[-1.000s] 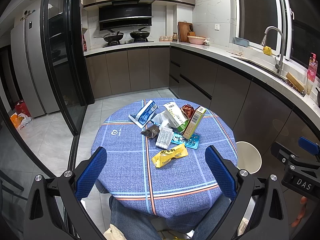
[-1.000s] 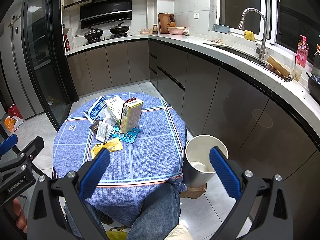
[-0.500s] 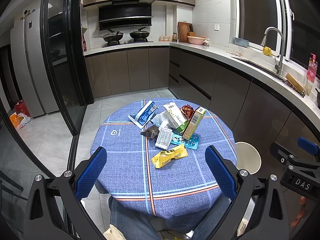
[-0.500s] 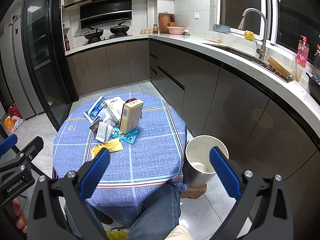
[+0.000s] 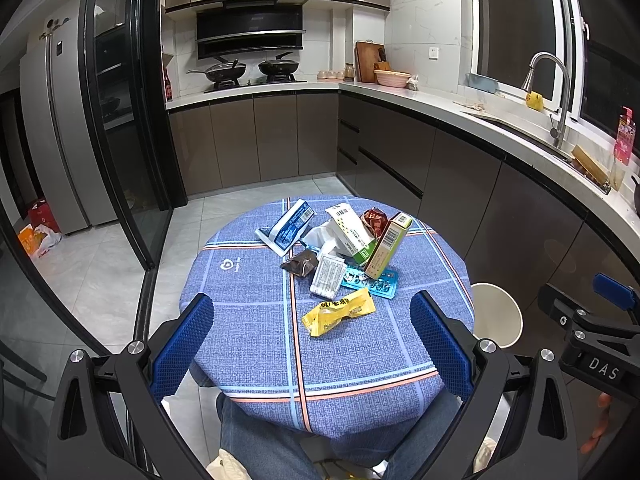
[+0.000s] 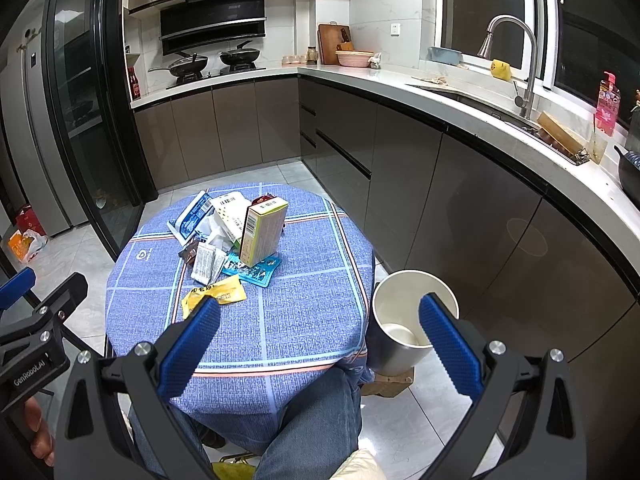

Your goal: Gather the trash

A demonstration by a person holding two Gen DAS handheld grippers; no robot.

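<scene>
Trash heaped mid-table, both hand-held grippers spread wide and empty.

The left hand-held gripper [image 5: 312, 344] faces the trash pile [image 5: 340, 252] on the table [image 5: 248, 332]. Only the right hand-held gripper [image 6: 320, 340] sees inside the white bin [image 6: 404, 320] just beside the table. Nothing has shifted since the earlier frames; the yellow wrapper [image 5: 340, 312] lies nearest.

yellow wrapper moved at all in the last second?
No. In the left wrist view the yellow wrapper lies just right of the tablecloth's orange stripe and in front of the blue blister pack, same as before.
</scene>
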